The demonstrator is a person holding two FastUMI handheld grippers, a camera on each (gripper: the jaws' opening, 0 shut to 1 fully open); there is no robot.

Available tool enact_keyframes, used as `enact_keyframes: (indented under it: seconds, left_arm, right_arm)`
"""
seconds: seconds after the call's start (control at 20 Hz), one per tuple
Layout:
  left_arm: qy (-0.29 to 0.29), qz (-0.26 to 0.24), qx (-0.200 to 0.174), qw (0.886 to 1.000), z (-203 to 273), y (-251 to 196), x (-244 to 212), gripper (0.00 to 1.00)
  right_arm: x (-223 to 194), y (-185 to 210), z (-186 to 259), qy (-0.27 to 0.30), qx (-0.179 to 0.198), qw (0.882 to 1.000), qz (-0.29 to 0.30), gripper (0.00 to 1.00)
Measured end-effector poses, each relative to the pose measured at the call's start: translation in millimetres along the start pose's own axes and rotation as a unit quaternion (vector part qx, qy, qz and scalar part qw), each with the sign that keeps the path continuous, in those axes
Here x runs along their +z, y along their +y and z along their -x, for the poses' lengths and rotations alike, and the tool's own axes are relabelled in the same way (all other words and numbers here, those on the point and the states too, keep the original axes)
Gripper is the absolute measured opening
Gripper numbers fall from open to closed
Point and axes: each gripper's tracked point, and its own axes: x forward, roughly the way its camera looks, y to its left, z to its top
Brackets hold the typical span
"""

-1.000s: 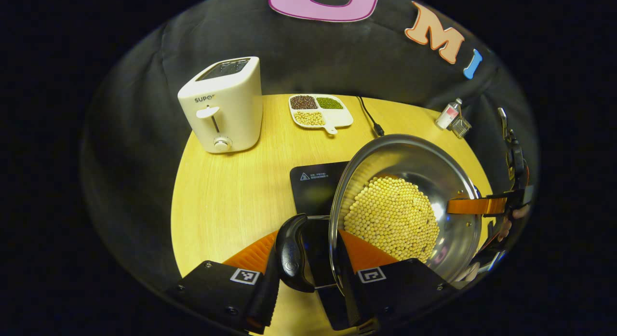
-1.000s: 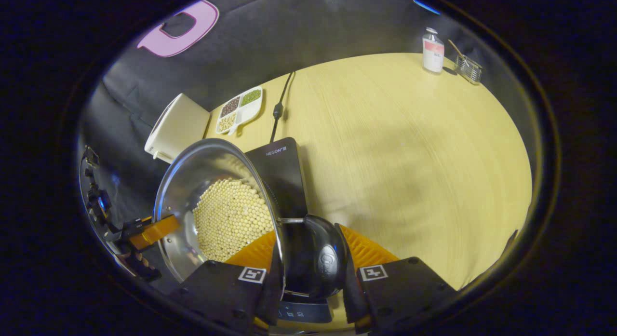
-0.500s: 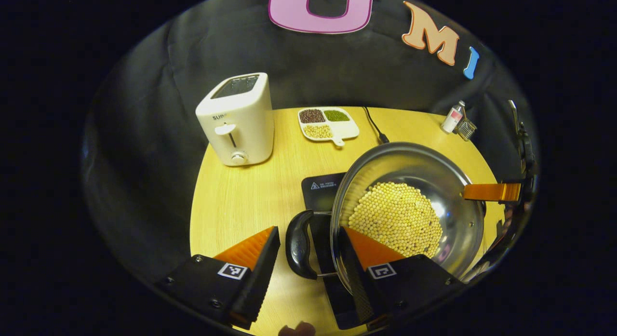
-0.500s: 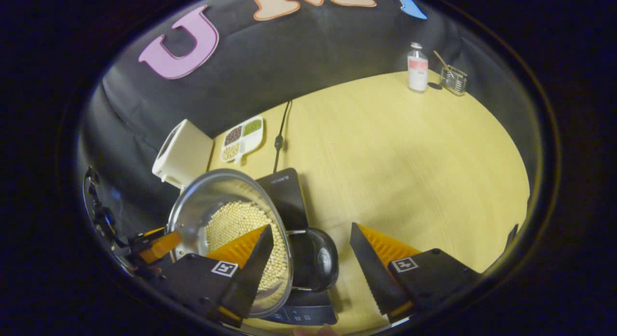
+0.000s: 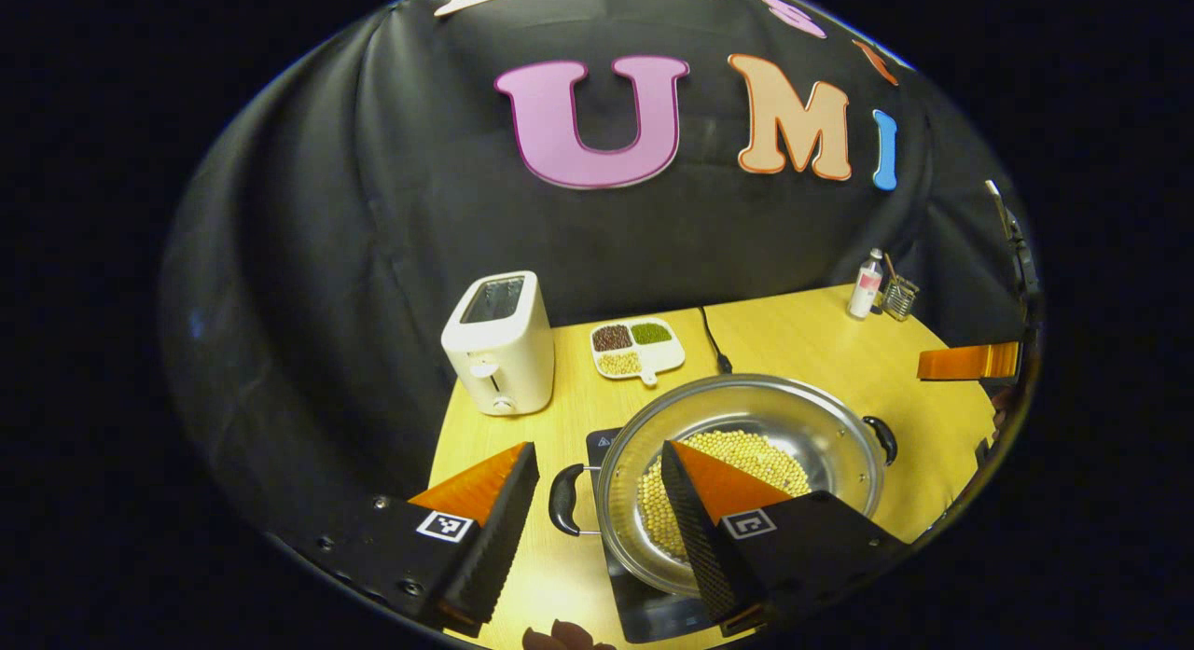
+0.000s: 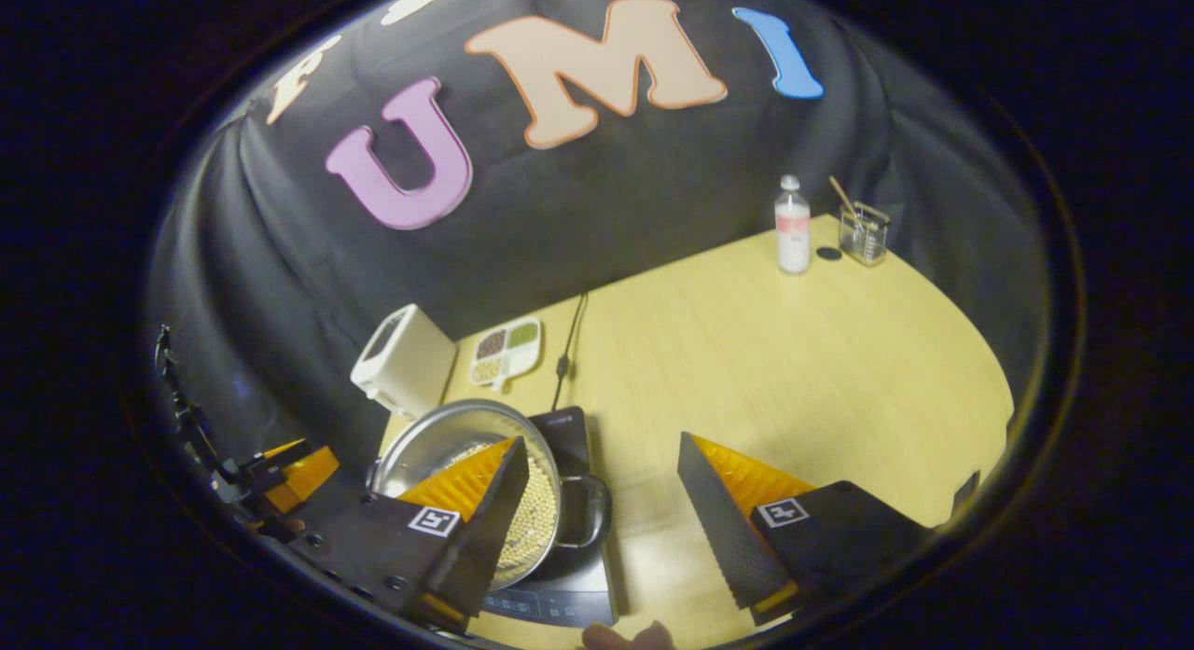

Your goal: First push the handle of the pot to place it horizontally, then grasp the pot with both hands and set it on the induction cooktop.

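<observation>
We read this moment as the close of the task: the pot, a wide steel pan with pale beans across its bottom, sits on the dark induction cooktop near the front edge of the wooden table, and it looks level, with one side handle pointing left and the other handle pointing right. That horizontal line of handles is what lets a gripper take each side, so we judge the placing done and both tools lifted clear above it. In the left gripper view, the left gripper hangs over the pot's left handle with its jaws spread wide and nothing between them; the handle shows in the gap below, apart from both fingers. In the right gripper view, the right gripper is likewise spread wide and holds nothing, with the pot and its looped right handle below and between its fingers, untouched. Farther back on the table stand a white toaster at the left, a divided dish of beans beside it, the cooktop's cord, and at the far right a small bottle with a glass holder just beside it. All are well apart from the cooktop, so we expect nothing to disturb the pot.
</observation>
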Motion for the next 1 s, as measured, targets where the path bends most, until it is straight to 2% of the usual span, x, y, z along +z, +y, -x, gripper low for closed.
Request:
enact_keyframes:
  seconds: [0.1, 0.25, 0.35, 0.4, 0.45, 0.5, 0.55, 0.65, 0.8, 0.85, 0.9, 0.95, 1.0]
  left_arm:
    - [-0.035, 0.018, 0.022, 0.999, 29, -14, 19, 0.82]
    - [-0.099, 0.078, 0.029, 0.992, 83, -52, 50, 0.84]
    - [-0.13, 0.096, 0.035, 0.986, 118, -77, 58, 0.87]
    - [-0.143, 0.098, 0.044, 0.984, 135, -84, 63, 0.96]
    - [-0.16, 0.097, 0.046, 0.981, 150, -94, 68, 1.0]
    - [-0.175, 0.096, 0.049, 0.979, 168, -105, 70, 0.98]
    - [-0.187, 0.091, 0.05, 0.977, 184, -112, 75, 0.97]
    - [-0.209, 0.07, 0.057, 0.974, 220, -124, 84, 0.94]
    - [-0.25, 0.044, 0.062, 0.965, 256, -137, 104, 0.94]
    - [-0.261, 0.038, 0.058, 0.963, 264, -141, 110, 0.94]
    - [-0.265, 0.038, 0.049, 0.962, 271, -148, 110, 0.96]
    - [-0.267, 0.04, 0.039, 0.962, 278, -155, 109, 0.96]
    - [-0.274, 0.044, 0.03, 0.96, 286, -163, 112, 0.95]
  right_arm:
    - [9, -9, 27, -0.013, 0.023, 1.0, 0.012, 1.0]
    - [25, -26, 69, -0.065, 0.05, 0.996, 0.044, 1.0]
    - [37, -33, 98, -0.117, 0.071, 0.988, 0.078, 0.92]
    - [42, -33, 114, -0.141, 0.087, 0.982, 0.093, 0.92]
    - [47, -33, 130, -0.168, 0.096, 0.976, 0.105, 0.92]
    - [53, -35, 142, -0.19, 0.099, 0.97, 0.116, 1.0]
    - [54, -41, 152, -0.199, 0.097, 0.967, 0.125, 0.92]
    - [55, -42, 178, -0.205, 0.103, 0.964, 0.131, 0.92]
    - [76, -48, 209, -0.247, 0.099, 0.955, 0.128, 0.92]
    - [80, -54, 224, -0.255, 0.095, 0.954, 0.125, 1.0]
    - [82, -57, 242, -0.26, 0.094, 0.953, 0.123, 0.92]
    - [83, -63, 258, -0.27, 0.085, 0.951, 0.124, 1.0]
    - [88, -69, 274, -0.286, 0.076, 0.947, 0.127, 1.0]
